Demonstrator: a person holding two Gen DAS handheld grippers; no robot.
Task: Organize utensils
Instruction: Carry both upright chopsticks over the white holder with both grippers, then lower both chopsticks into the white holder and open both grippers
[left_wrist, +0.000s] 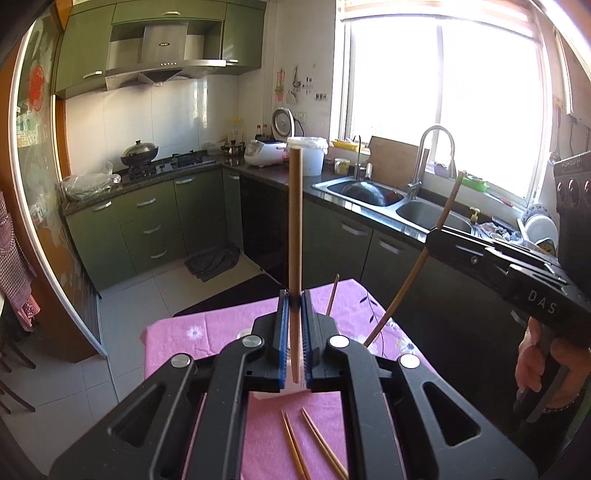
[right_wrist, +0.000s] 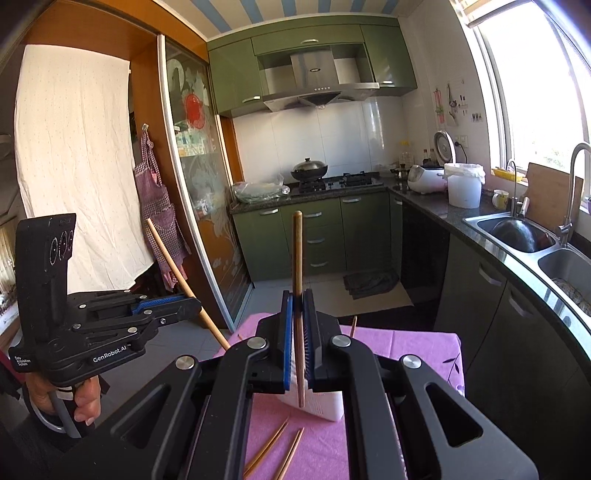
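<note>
The left gripper is clamped tight on a light wooden chopstick standing upright. The right gripper pinches a darker brown chopstick the same way. Both hang raised over a table with a pink floral cloth, where loose wooden chopsticks lie beside a white slotted holder, mostly hidden. Green kitchen cabinets stand behind.

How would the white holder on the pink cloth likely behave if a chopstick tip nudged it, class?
The white holder looks like thin, light plastic, so it would probably slide or tip easily. It appears to stand loose on the pink cloth, which may bunch under it.
</note>
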